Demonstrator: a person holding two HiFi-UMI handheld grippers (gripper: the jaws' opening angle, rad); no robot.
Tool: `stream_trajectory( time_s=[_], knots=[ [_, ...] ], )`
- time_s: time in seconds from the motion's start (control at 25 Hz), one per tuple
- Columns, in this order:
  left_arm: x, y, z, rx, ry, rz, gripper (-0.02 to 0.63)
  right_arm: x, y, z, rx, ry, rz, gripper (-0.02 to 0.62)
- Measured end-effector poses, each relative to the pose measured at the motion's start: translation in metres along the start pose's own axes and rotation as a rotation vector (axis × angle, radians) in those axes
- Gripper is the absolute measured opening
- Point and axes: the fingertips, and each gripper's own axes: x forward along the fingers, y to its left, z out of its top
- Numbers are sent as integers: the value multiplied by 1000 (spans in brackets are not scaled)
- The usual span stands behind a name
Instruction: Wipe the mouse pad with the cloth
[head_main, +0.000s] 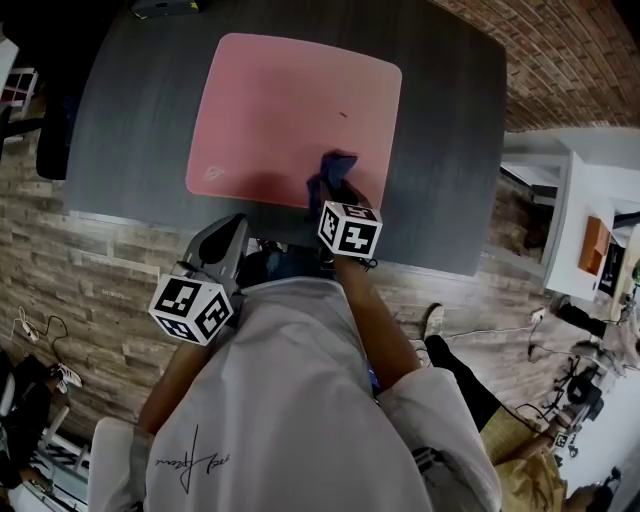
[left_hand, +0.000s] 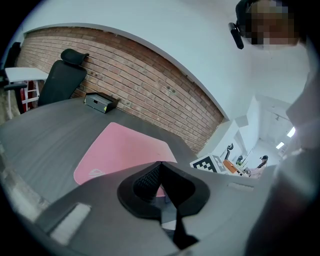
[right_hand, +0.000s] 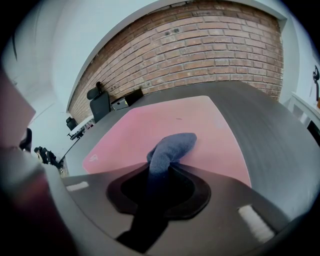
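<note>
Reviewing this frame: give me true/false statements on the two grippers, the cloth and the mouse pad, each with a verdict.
1. The right gripper is closed on the blue cloth. True.
2. The mouse pad is green. False: it is pink.
3. The left gripper grips a corner of the pad. False: its jaws are together on nothing, short of the table.
4. The cloth is over the pad's near right part. True.
5. A small dark box sits at the table's far side. True.

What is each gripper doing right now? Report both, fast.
Left gripper: shut, holding nothing.
Right gripper: shut on the blue cloth, over the pink mouse pad.
</note>
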Motion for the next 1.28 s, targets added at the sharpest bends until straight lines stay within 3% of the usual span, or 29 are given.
stream_trajectory(
  time_s=[0.72, 1.28],
  knots=[
    [-12, 6, -2, -12, -20, 45, 7, 12, 29, 0, 17, -4, 59, 72],
    [-35, 19, -10, -31, -41, 98, 6, 23, 62, -2, -33, 9, 102, 66]
  ],
)
